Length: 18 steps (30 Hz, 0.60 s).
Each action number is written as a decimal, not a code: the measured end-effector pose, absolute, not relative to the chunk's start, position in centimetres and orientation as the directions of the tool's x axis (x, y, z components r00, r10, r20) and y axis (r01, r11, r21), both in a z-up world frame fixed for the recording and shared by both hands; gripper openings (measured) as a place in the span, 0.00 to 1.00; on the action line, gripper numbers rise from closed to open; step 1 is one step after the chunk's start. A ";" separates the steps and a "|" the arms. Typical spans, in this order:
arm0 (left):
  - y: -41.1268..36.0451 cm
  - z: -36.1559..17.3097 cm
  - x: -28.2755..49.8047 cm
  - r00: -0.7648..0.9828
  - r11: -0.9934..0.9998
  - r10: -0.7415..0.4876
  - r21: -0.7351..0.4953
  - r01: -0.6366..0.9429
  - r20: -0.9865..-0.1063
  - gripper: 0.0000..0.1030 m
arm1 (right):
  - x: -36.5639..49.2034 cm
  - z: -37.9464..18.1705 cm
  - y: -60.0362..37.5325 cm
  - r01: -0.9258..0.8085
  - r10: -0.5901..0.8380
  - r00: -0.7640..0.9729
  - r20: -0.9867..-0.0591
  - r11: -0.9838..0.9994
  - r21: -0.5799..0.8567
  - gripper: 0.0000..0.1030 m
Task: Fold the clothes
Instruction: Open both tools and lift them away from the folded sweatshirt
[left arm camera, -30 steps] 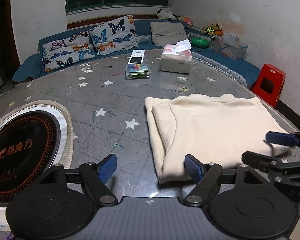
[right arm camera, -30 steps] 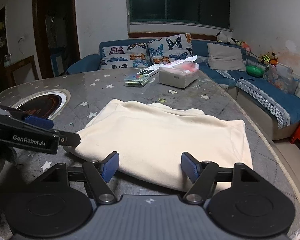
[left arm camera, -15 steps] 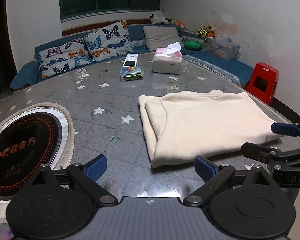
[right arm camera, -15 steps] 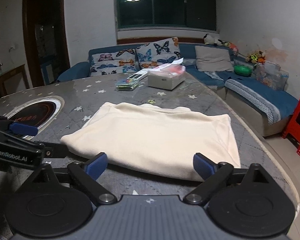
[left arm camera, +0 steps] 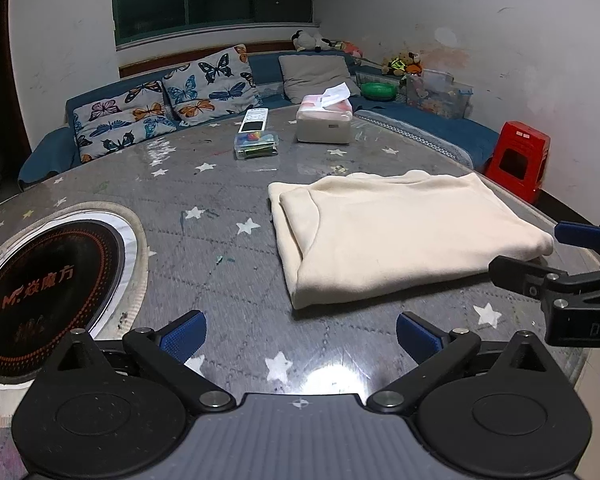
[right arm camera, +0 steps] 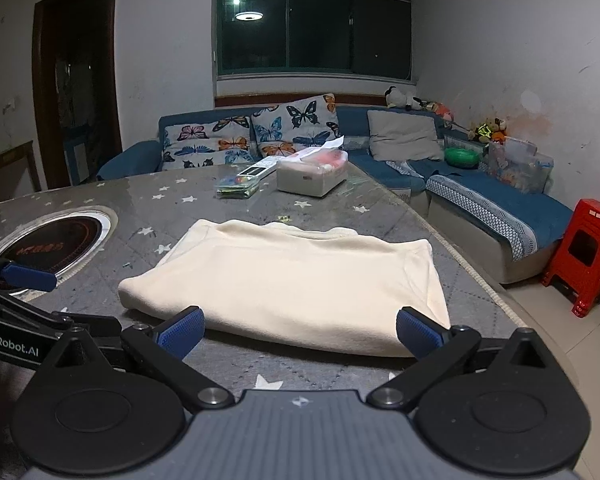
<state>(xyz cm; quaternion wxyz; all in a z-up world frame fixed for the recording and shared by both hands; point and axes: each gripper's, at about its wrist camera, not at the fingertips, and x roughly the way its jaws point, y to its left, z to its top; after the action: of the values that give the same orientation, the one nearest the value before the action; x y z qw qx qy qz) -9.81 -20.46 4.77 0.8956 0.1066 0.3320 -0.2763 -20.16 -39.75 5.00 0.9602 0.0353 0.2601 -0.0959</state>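
Observation:
A cream garment [left arm camera: 400,236] lies folded into a flat rectangle on the grey star-patterned table [left arm camera: 228,216]. My left gripper [left arm camera: 300,334] hovers short of its near left corner. Its jaws are opening, with only bare table between them. In the right wrist view the garment [right arm camera: 292,276] fills the middle. My right gripper [right arm camera: 300,332] is at its near edge, jaws opening. The folded edge lies between the blue pads [right arm camera: 182,330], which do not touch it. Each gripper shows in the other's view: the right gripper [left arm camera: 540,254] at the garment's right corner, the left gripper [right arm camera: 60,300] at far left.
A round black hob [left arm camera: 40,288] is set into the table at left. A tissue box [left arm camera: 324,124] and a clear plastic box [left arm camera: 256,146] with a remote behind it stand at the far side. A blue sofa [right arm camera: 496,208] and a red stool [right arm camera: 584,252] flank the table's right edge.
Both pairs of jaws have spread wider. Both grippers have backed away from the garment's near edge, and it now lies further ahead of the fingertips, unmoved on the table.

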 end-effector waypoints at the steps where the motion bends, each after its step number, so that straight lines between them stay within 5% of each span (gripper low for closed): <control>1: -20.4 4.8 -9.9 0.627 0.824 -0.424 0.008 0.566 -0.654 1.00 | -20.3 5.0 -39.7 0.203 -0.166 0.848 -0.503 0.979 0.019 1.00; 18: -19.8 4.3 -11.8 0.629 0.819 -0.425 0.020 0.574 -0.652 1.00 | -22.0 5.0 -38.9 0.227 -0.172 0.854 -0.491 0.972 0.054 1.00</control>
<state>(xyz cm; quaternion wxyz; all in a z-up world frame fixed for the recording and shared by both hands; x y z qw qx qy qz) -11.79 -19.79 4.32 0.8952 0.1133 0.3286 -0.2788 -21.96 -38.94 5.01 0.9612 0.0552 0.2493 -0.1040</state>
